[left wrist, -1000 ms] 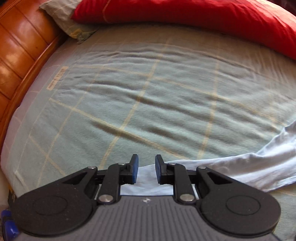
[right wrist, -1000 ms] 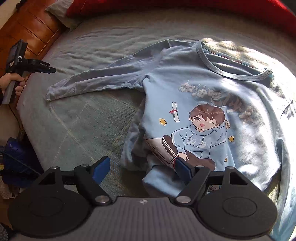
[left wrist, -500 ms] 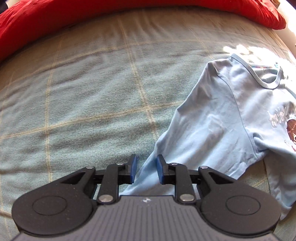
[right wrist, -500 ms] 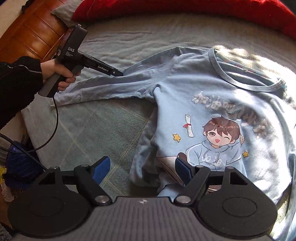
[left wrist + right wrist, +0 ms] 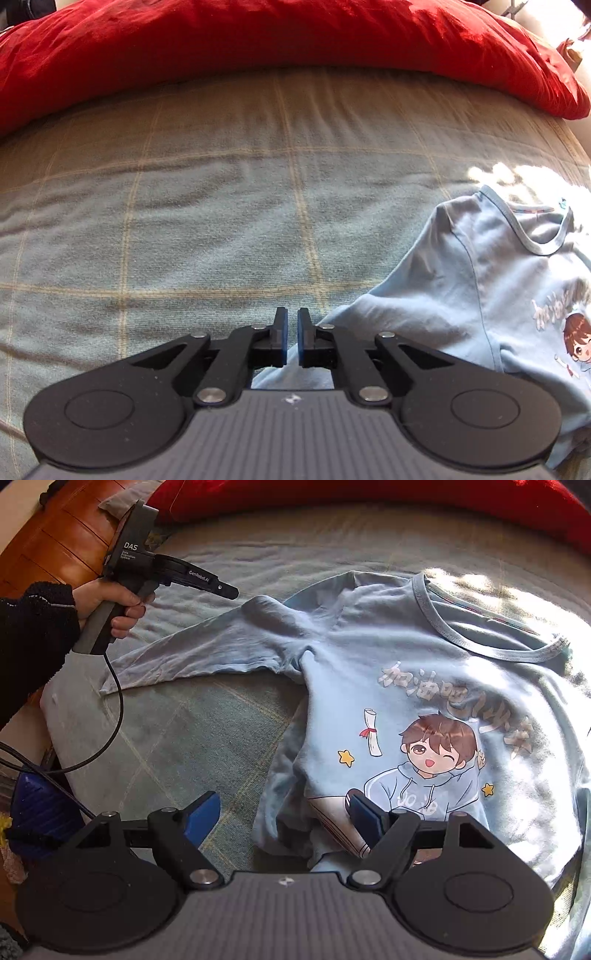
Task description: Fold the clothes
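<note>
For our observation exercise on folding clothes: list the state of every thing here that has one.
left gripper: jaws nearly shut, just been closing, nothing between them.
right gripper: jaws wide open, empty.
shirt: unfolded, print up, hem bunched.
sleeve: stretched out flat.

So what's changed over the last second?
The left gripper swung from the sleeve cuff toward the shoulder. Its fingers have been closing to a narrow gap, with no cloth visibly pinched. The right gripper stayed open over the hem, and the shirt lies as before.
</note>
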Demonstrator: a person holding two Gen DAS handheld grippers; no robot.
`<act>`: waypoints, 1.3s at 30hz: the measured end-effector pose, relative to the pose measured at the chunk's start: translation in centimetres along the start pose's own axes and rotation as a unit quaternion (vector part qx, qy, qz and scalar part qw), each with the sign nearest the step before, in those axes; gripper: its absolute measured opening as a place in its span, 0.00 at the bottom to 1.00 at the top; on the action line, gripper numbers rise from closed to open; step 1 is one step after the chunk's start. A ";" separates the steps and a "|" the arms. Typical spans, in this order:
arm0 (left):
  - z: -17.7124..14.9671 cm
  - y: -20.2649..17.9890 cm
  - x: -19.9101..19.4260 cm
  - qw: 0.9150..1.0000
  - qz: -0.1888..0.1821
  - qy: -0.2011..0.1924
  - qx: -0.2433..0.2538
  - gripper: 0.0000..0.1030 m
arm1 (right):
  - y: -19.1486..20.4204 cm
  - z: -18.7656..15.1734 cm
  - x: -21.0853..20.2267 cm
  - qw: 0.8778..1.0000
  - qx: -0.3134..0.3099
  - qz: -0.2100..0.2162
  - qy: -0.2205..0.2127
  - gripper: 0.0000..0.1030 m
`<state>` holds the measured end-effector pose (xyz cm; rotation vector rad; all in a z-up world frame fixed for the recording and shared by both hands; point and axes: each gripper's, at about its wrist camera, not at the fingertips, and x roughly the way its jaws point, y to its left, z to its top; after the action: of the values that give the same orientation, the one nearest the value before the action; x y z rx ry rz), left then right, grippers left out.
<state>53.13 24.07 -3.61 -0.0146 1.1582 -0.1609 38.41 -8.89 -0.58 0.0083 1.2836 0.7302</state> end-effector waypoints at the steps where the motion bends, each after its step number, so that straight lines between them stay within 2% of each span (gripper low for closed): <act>1: -0.8 -0.2 -0.5 1.000 -0.006 -0.004 -0.004 0.14 | 0.0 0.0 0.0 1.000 0.001 0.001 0.000 0.78; 2: -1.8 -0.5 -0.9 1.000 -0.012 -0.007 -0.007 0.19 | 0.0 0.0 0.1 1.000 0.002 0.002 0.001 0.78; 4: -3.8 -0.3 -0.6 1.000 -0.011 0.008 -0.017 0.20 | 0.1 0.1 0.3 1.000 0.001 0.003 0.001 0.78; 6: -5.5 1.1 0.1 0.999 0.006 0.029 -0.038 0.20 | 0.3 0.2 0.4 1.000 -0.001 0.002 0.000 0.78; 9: -7.1 4.2 -0.3 0.996 0.058 0.022 -0.060 0.22 | 0.4 0.2 0.4 1.000 -0.006 -0.002 0.002 0.78; 11: -8.3 7.6 -0.9 0.991 0.080 0.016 -0.105 0.22 | 0.4 0.1 0.4 1.000 -0.007 -0.004 0.005 0.78; 13: -9.0 10.1 -2.1 0.981 0.129 0.019 -0.142 0.22 | 0.4 0.1 0.4 1.000 -0.008 -0.006 0.008 0.79; 14: -9.2 10.9 -2.7 0.978 0.134 0.022 -0.157 0.22 | 0.3 0.0 0.4 1.000 -0.009 -0.007 0.010 0.79; 16: -9.6 12.1 -4.4 0.977 0.126 0.002 -0.174 0.22 | 0.4 0.0 0.3 1.000 -0.009 -0.007 0.010 0.79; 18: -9.6 12.2 -5.1 0.980 0.125 -0.006 -0.156 0.23 | 0.6 0.2 0.4 1.000 -0.010 -0.006 0.011 0.79; 20: -9.4 12.2 -4.8 0.982 0.139 0.004 -0.125 0.23 | 0.9 0.5 0.6 1.000 -0.014 -0.004 0.012 0.79; 22: -9.4 12.5 -4.4 0.982 0.147 0.012 -0.116 0.23 | 1.5 0.8 0.7 1.000 -0.023 -0.003 0.011 0.79; 25: -10.2 12.6 -4.4 0.984 0.141 0.016 -0.106 0.24 | 2.0 1.1 0.9 0.999 -0.029 0.001 0.012 0.79; 28: -11.2 12.1 -3.7 0.987 0.134 0.043 -0.080 0.26 | 2.2 1.2 1.4 0.999 -0.032 0.000 0.019 0.80; 31: -11.7 11.5 -3.0 0.986 0.150 0.043 -0.058 0.31 | 2.5 1.3 1.9 0.999 -0.033 -0.003 0.023 0.81; 32: -11.8 11.5 -2.7 0.985 0.156 0.043 -0.055 0.37 | 2.6 1.4 2.0 0.999 -0.033 -0.002 0.023 0.81; 34: -11.3 11.6 -2.6 0.980 0.192 0.030 -0.034 0.40 | 2.9 1.6 2.2 0.999 -0.037 -0.002 0.025 0.82; 36: -10.6 13.1 -3.6 0.973 0.216 0.007 -0.078 0.38 | 3.3 1.9 2.2 0.999 -0.047 -0.004 0.025 0.82; 39: -10.4 15.5 -5.6 0.969 0.212 -0.022 -0.124 0.36 | 3.6 2.0 2.2 0.998 -0.054 -0.001 0.026 0.82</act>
<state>43.28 40.91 -4.12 0.0083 1.1054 0.3631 38.58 -4.19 -0.40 -0.1005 1.2917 0.8017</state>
